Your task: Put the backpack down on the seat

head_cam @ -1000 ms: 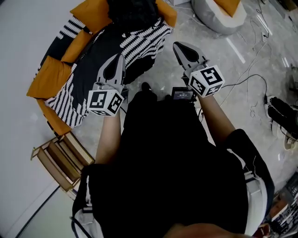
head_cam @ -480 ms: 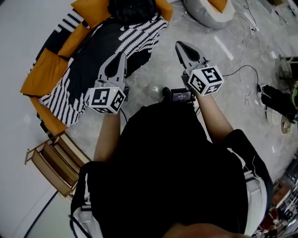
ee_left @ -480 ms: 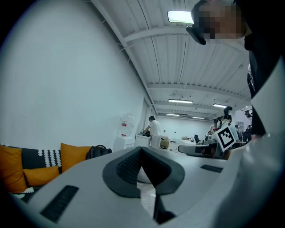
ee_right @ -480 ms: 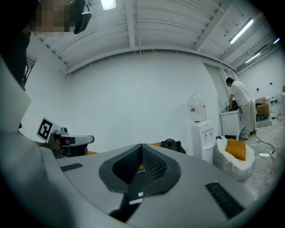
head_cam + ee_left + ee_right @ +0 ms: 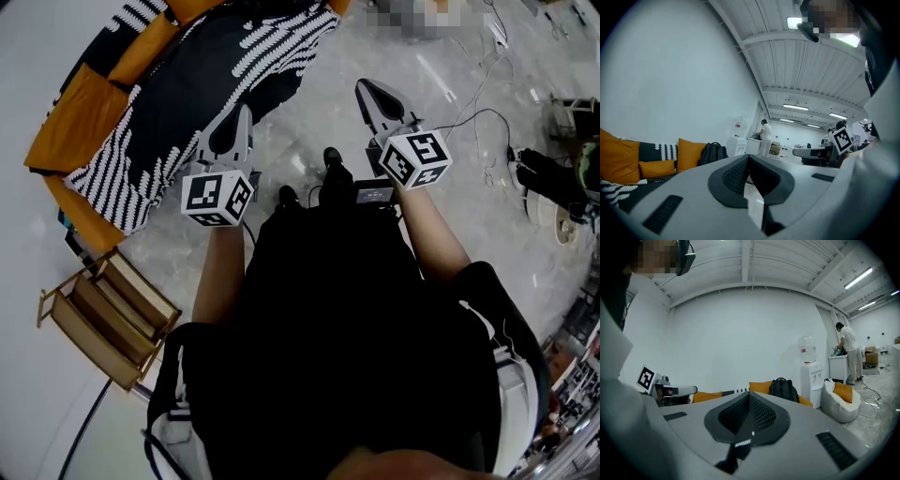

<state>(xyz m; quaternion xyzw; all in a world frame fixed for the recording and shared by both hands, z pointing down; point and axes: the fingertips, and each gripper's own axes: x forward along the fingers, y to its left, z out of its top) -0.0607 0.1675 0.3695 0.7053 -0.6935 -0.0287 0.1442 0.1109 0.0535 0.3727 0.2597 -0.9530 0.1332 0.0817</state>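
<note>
left gripper (image 5: 244,112) closed, empty, right gripper (image 5: 362,88) closed, empty, both above floor (image 5: 323,112), backpack (image 5: 783,389) on sofa seat (image 5: 141,141), well apart

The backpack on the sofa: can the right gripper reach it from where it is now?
Probably not. The backpack stands far off on the sofa, with floor between it and the right gripper. Nothing blocks the way, but the person must step closer, and the jaws are shut.
</note>
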